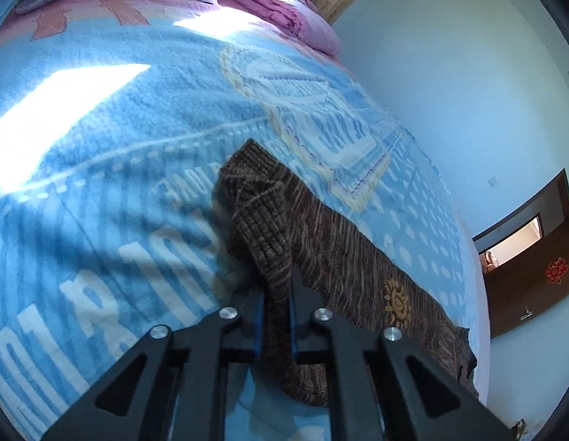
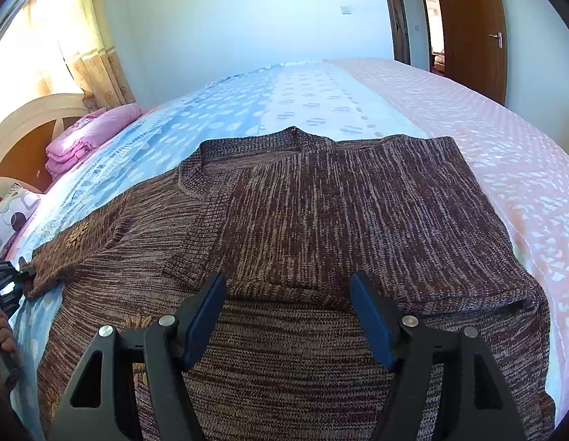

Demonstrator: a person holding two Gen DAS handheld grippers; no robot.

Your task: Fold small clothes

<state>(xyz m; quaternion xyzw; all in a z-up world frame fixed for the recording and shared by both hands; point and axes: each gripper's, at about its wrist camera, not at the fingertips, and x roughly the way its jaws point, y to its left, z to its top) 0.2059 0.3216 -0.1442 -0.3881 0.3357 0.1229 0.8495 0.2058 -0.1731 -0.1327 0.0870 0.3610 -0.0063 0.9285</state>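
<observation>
A brown knitted sweater (image 2: pixel 321 220) lies spread on the bed, its right side folded over the body, neck at the far end. My right gripper (image 2: pixel 288 312) is open and empty, hovering just above the sweater's lower middle. My left gripper (image 1: pixel 275 294) is shut on the sweater's left sleeve (image 1: pixel 262 220), holding the cuff end lifted off the blanket. The left gripper also shows at the left edge of the right wrist view (image 2: pixel 4 286), at the sleeve's tip.
The bed carries a blue patterned blanket (image 1: pixel 100 183) and a pink-white cover (image 2: pixel 486 147). A folded pink quilt (image 2: pixel 85 139) and a pillow (image 2: pixel 8 220) lie by the headboard. A wooden door (image 2: pixel 468 29) stands beyond the bed.
</observation>
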